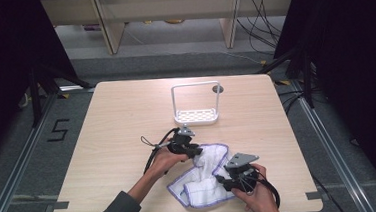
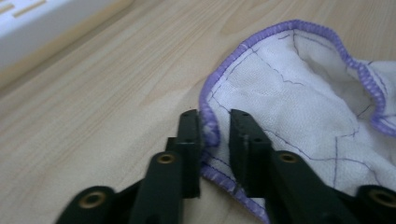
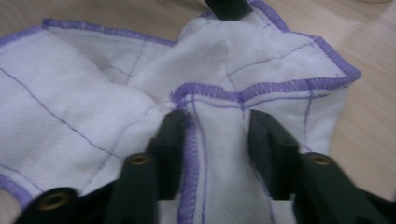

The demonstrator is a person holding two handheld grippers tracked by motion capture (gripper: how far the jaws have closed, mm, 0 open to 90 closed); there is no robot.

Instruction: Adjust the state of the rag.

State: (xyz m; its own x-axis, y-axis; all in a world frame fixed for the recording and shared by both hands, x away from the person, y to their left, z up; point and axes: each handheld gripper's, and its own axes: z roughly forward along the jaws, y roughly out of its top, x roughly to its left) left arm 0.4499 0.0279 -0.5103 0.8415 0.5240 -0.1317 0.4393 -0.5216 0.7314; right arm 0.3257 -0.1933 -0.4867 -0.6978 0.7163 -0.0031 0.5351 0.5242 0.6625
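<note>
A white cloth with purple stitched edging (image 1: 203, 177) is seen bunched up near the front edge of the tabletop (image 1: 126, 115), a bit right of centre. The left gripper (image 2: 215, 128) is set at the cloth's far-left hem, jaws slightly apart with the purple edge between them, not pinched. The right gripper (image 3: 215, 140) is placed at the cloth's near-right side, jaws spread wide around a raised fold. A white wire-handled rack (image 1: 196, 105) is parked toward the back edge.
</note>
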